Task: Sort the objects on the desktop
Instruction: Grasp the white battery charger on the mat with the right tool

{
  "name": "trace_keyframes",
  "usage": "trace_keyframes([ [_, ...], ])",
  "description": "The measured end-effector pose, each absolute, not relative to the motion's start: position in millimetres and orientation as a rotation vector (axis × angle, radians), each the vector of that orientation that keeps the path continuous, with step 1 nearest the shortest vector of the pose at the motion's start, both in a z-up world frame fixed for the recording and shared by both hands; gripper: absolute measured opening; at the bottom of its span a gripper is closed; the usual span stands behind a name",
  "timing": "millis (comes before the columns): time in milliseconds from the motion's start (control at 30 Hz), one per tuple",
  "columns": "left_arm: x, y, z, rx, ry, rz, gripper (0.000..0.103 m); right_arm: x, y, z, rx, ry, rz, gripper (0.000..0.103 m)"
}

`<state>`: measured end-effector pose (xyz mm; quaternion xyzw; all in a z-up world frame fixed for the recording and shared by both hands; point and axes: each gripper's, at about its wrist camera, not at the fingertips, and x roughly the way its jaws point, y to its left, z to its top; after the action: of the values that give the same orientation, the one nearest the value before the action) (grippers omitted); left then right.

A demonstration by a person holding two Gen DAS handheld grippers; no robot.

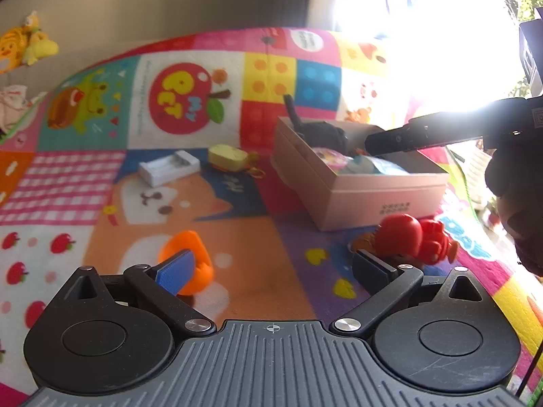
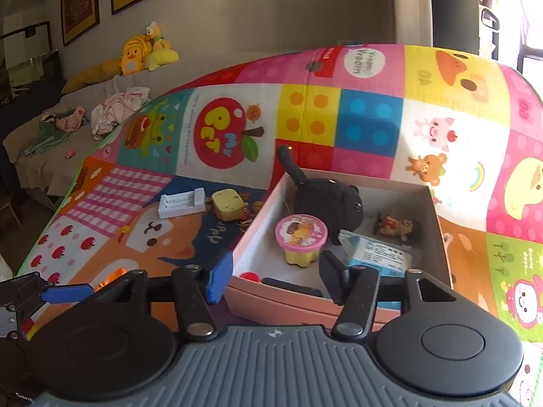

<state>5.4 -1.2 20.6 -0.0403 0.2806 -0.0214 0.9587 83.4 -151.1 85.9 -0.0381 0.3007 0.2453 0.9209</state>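
the right tool (image 2: 276, 276) is held open and empty over the pink box (image 2: 298, 308) of sorted toys, while the left tool (image 1: 273, 273), also open, is aimed between the orange toy (image 1: 200, 254) and red toy (image 1: 417, 237).

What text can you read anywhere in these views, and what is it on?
"MY PET": red apple picture on the play mat.
"Vroom Vroom": white badge at the mat's far edge.
"Sunny days...": green mat square.
Print on the pink box front and the blue packet inside: too blurred to read.
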Motion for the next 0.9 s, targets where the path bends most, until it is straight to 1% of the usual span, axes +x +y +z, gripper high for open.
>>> trace_keyframes([
  [33, 4, 6, 23, -0.076, 0.552, -0.007, 0.102, 88, -138, 89, -0.079, 0.626, 0.532, 0.072],
  [67, 2, 12, 24, -0.077, 0.538, 0.027, 0.102, 94, -126, 92, -0.078, 0.638, 0.554, 0.080],
  [100, 0, 20, 25, -0.088, 0.525, 0.064, 0.102, 102, -113, 93, -0.076, 0.654, 0.573, 0.090],
  [167, -4, 40, 23, -0.148, 0.495, 0.147, 0.103, 120, -87, 91, -0.046, 0.708, 0.600, 0.101],
  [200, -7, 51, 21, -0.189, 0.470, 0.193, 0.103, 130, -75, 87, -0.023, 0.748, 0.617, 0.102],
  [267, -8, 74, 10, -0.258, 0.439, 0.291, 0.103, 149, -49, 76, 0.012, 0.823, 0.648, 0.102],
  [367, -4, 98, -5, -0.348, 0.512, 0.295, 0.103, 171, -8, 57, -0.021, 0.874, 0.658, 0.102],
  [467, -8, 107, -5, -0.389, 0.510, 0.253, 0.103, 194, 30, 32, -0.089, 0.934, 0.625, 0.102],
  [600, -8, 102, -9, -0.374, 0.537, 0.233, 0.103, 213, 60, 9, -0.193, 0.917, 0.518, 0.103],
  [767, -6, 107, -13, -0.408, 0.549, 0.227, 0.103, 229, 76, -5, -0.266, 0.847, 0.483, 0.103],
  [800, -6, 107, -13, -0.411, 0.548, 0.224, 0.103, 229, 76, -4, -0.278, 0.838, 0.473, 0.101],
  [833, -7, 106, -13, -0.406, 0.545, 0.223, 0.103, 229, 75, -1, -0.286, 0.839, 0.468, 0.096],
  [867, -7, 104, -13, -0.396, 0.542, 0.222, 0.103, 226, 72, 3, -0.285, 0.849, 0.482, 0.081],
  [900, -7, 103, -13, -0.387, 0.539, 0.219, 0.103, 222, 68, 9, -0.291, 0.863, 0.491, 0.080],
])
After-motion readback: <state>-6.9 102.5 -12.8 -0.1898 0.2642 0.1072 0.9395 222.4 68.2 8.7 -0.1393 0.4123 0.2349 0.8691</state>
